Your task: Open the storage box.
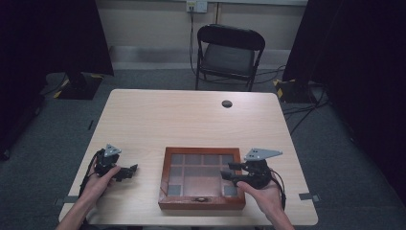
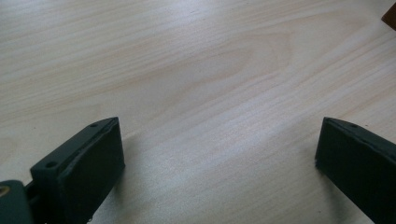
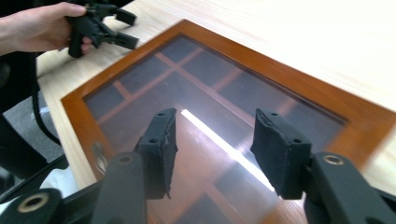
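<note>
Approach step: my right gripper (image 3: 212,149) spread over closed box (image 1: 167,179) lid; left gripper (image 2: 219,163) spread, idle on table (image 1: 191,120). Next I judge: reach front latch (image 1: 200,199).

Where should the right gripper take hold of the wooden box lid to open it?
Probably at the lid's front edge beside the small metal latch, coming from the person's side: the wooden box is shut flat, and the open right gripper hovers above its glass.
</note>
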